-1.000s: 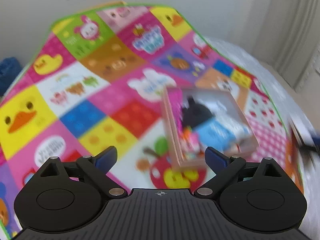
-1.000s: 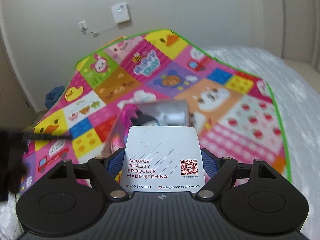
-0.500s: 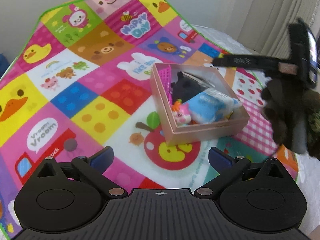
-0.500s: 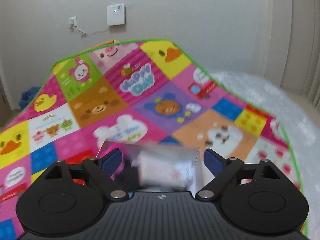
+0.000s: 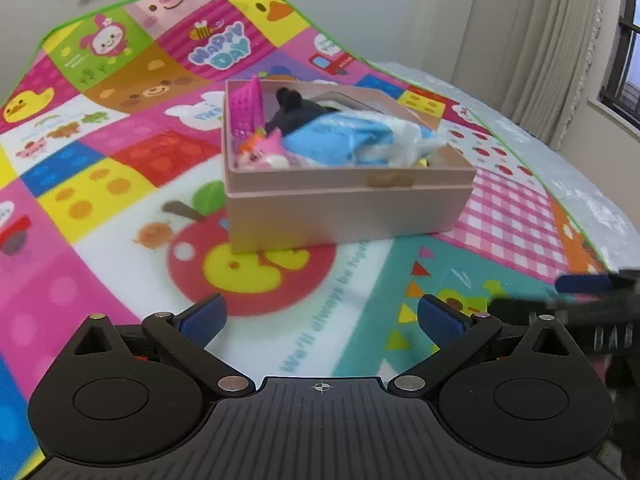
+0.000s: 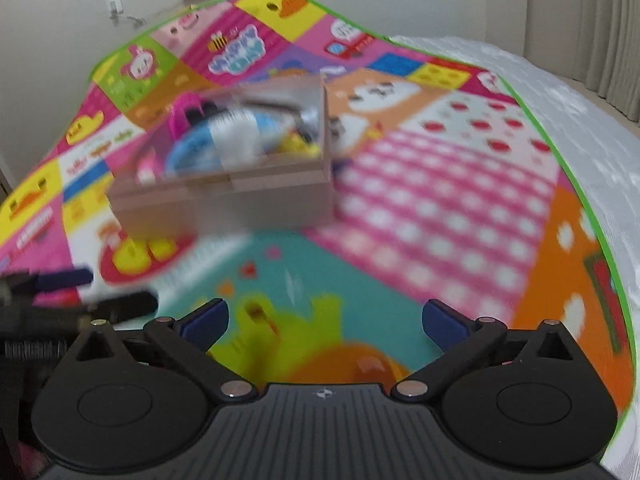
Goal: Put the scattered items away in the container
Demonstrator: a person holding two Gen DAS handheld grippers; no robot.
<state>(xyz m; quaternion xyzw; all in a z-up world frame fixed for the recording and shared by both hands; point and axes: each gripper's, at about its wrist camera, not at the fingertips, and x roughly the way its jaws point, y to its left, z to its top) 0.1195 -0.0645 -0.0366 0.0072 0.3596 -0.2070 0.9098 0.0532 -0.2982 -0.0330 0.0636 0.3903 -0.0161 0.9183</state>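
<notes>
A pink box [image 5: 344, 204] stands on the play mat [image 5: 100, 184], filled with a blue packet [image 5: 336, 144], a pink mesh basket [image 5: 248, 108], a black item [image 5: 296, 112] and a small pink toy [image 5: 260, 152]. My left gripper [image 5: 322, 316] hangs open and empty low over the mat, short of the box's front wall. My right gripper [image 6: 325, 316] has its jaws opening with nothing between them; the blurred box [image 6: 224, 200] lies ahead to its left. Each gripper shows at the edge of the other's view.
The colourful mat covers a bed with a pale quilted cover [image 5: 580, 168] to the right. A wall with a socket [image 6: 114, 6] is behind, and curtains [image 5: 540, 40] and a window [image 5: 628, 40] at the far right.
The white card that my right gripper held has dropped out of its jaws towards the box. Both grippers have sunk towards the mat, and the box now looks nearer.
</notes>
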